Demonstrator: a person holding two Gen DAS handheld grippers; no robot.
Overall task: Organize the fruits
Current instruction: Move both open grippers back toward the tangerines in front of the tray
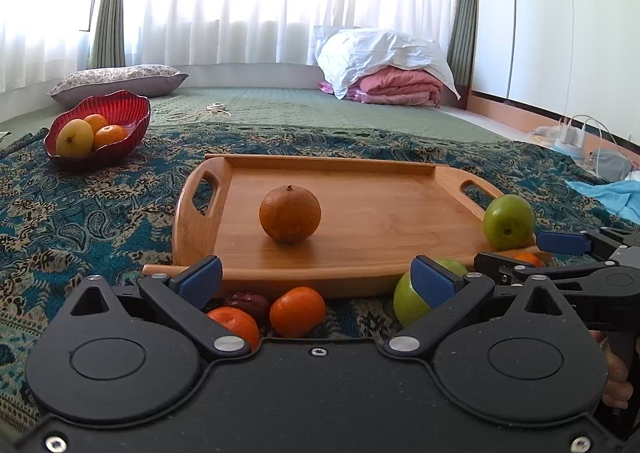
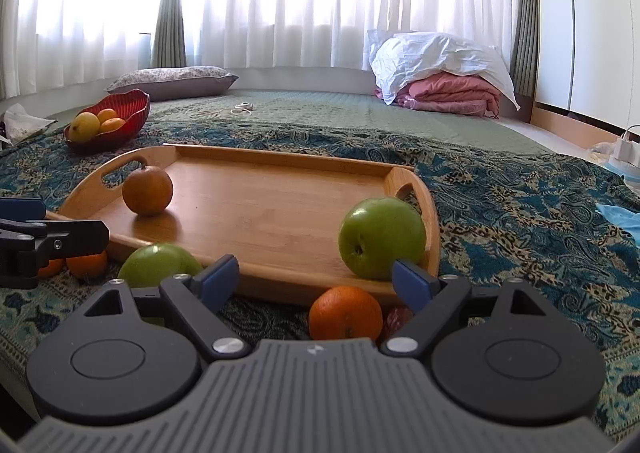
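Observation:
A wooden tray (image 1: 360, 221) (image 2: 260, 205) lies on the patterned cloth. An orange (image 1: 290, 213) (image 2: 147, 191) sits on it, and a green apple (image 1: 508, 221) (image 2: 382, 237) rests at its near right corner. My left gripper (image 1: 316, 279) is open and empty above the tray's front edge; below it lie two small oranges (image 1: 297, 311), a dark red fruit (image 1: 248, 303) and a second green apple (image 1: 412, 299) (image 2: 160, 265). My right gripper (image 2: 316, 279) is open and empty, with a small orange (image 2: 346, 313) and a reddish fruit (image 2: 396, 319) on the cloth between its fingers.
A red bowl (image 1: 120, 113) (image 2: 128, 105) with a yellow fruit and oranges stands at the far left. A pillow (image 1: 120, 81), a cable (image 1: 200, 113) and folded bedding (image 1: 392, 65) lie beyond. Chargers and cloths (image 1: 592, 157) are at the right.

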